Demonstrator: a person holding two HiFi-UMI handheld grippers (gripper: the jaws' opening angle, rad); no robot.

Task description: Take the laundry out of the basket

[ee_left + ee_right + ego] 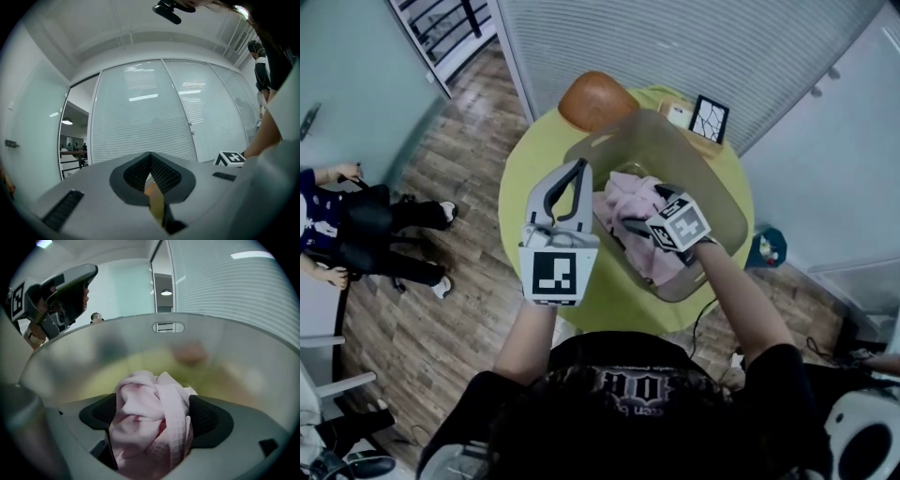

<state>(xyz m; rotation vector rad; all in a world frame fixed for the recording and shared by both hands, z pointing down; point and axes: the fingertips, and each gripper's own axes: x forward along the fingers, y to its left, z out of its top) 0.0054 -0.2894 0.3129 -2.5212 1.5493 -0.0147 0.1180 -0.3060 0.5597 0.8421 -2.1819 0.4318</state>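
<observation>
A translucent grey basket stands on a round yellow-green table. Crumpled pink laundry lies inside it. My right gripper reaches down into the basket, open, jaws spread wide. In the right gripper view a bunch of the pink laundry fills the gap between the black pads, with the basket wall behind. My left gripper hovers level just left of the basket, shut and empty. Its pads meet at the tip, pointing at a blinds-covered glass wall.
An orange-brown rounded seat sits at the table's far edge. A small black-framed picture and a wooden box stand behind the basket. A person sits on the wooden floor at left. A blue object lies on the floor at right.
</observation>
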